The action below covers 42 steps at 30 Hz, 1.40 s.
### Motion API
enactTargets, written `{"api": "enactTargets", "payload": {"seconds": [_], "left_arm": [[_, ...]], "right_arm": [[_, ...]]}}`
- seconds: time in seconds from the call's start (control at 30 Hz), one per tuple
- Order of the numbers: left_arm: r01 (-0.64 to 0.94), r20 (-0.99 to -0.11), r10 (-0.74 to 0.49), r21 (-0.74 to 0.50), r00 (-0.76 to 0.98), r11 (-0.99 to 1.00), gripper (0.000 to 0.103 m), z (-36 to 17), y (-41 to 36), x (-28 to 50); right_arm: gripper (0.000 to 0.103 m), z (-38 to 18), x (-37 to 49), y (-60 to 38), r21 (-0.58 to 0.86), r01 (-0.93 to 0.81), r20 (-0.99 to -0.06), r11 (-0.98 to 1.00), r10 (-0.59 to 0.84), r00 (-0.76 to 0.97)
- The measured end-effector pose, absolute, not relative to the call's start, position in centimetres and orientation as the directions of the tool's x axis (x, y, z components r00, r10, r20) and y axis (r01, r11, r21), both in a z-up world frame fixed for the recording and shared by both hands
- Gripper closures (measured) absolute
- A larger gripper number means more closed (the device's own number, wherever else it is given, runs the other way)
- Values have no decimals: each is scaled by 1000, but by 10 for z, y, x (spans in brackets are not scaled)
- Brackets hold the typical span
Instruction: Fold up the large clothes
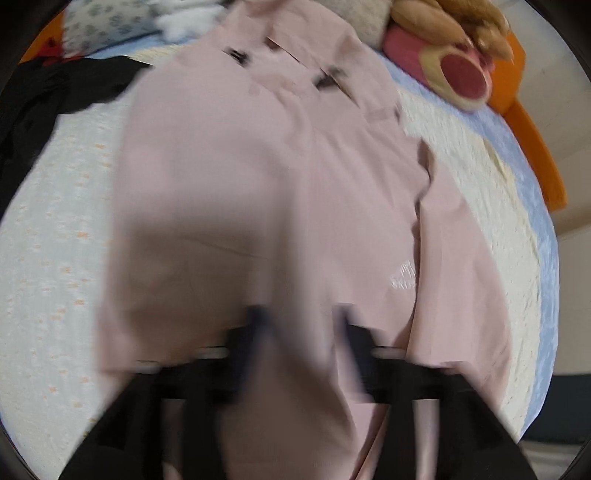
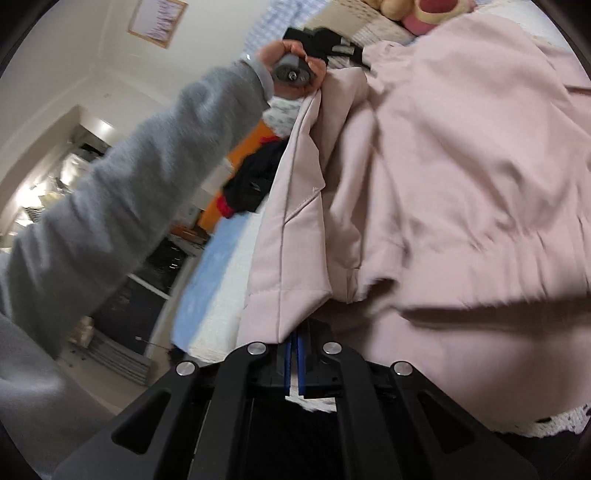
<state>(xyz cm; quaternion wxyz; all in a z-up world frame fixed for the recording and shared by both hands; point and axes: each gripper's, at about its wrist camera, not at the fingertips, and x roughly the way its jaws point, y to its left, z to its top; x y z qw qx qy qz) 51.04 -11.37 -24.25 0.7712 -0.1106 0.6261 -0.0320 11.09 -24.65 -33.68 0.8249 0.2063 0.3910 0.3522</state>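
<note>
A large pale pink coat (image 1: 280, 177) with dark buttons lies spread along the bed (image 1: 55, 229); the left wrist view is blurred by motion. My left gripper (image 1: 301, 332) is over its near end with pink cloth between the fingers; how far they are closed is unclear. In the right wrist view the coat (image 2: 461, 184) is rumpled and part lifted. My right gripper (image 2: 295, 354) is shut on the coat's hem corner. The person's grey-sleeved arm (image 2: 122, 192) holds the other gripper's handle at the coat's far edge.
A black garment (image 1: 55, 92) lies at the bed's far left, also in the right wrist view (image 2: 255, 181). A pink and tan plush toy (image 1: 450, 55) and a patterned pillow (image 1: 107, 22) sit at the head. An orange bed frame (image 1: 532, 125) runs along the right.
</note>
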Motion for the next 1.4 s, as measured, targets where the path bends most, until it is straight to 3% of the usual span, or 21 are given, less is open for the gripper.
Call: {"api": "enactTargets", "payload": {"seconds": [0.13,0.17,0.2,0.27,0.4,0.6,0.63,0.7,0.77,0.93,1.17,1.23,1.27,1.3,1.4], "left_arm": [[32,-960,-169,-166,225,986,17,-248,-147,498],[65,-954,-199,-189,224,980,17,-242,-152,495],[81,-947,-231,-218,222,973,17,-237,-153,492],[106,-919,-323,-306,225,946,17,-215,-149,485],[149,-870,-391,-362,300,920,12,-163,-126,474],[158,-845,-294,-249,446,955,12,-135,-87,470],[142,-843,-275,-236,462,961,12,-138,-79,474],[95,-846,-251,-234,470,968,12,-151,-60,485],[44,-856,-247,-255,454,966,14,-167,-45,498],[-17,-862,-407,-431,302,902,16,-221,-34,511],[142,-917,-341,-316,206,938,16,-224,-73,458],[110,-927,-306,-288,218,951,30,-222,-69,448],[90,-923,-309,-296,230,951,58,-221,-65,446],[68,-920,-315,-307,235,949,78,-219,-62,445],[50,-918,-323,-320,230,946,85,-211,-63,447]], "right_arm": [[93,-337,97,-242,574,-436,-531,693,720,446],[81,-333,91,-240,538,-445,-549,716,698,460],[64,-329,87,-239,505,-448,-568,738,674,472],[48,-322,78,-244,454,-452,-589,768,639,494],[48,-306,65,-252,407,-451,-598,794,605,525],[49,-257,81,-240,361,-525,-510,771,635,581],[51,-252,84,-237,356,-545,-490,759,648,583],[63,-244,96,-225,321,-576,-458,752,656,600],[67,-243,111,-219,292,-585,-471,756,647,600],[65,-263,130,-204,225,-554,-564,802,570,597],[66,-292,134,-207,168,-518,-664,838,485,569],[74,-298,133,-211,203,-522,-669,829,506,544],[81,-301,133,-212,229,-525,-667,820,525,529],[84,-301,135,-212,246,-525,-664,815,536,521],[89,-300,129,-211,264,-527,-653,808,552,518]]}}
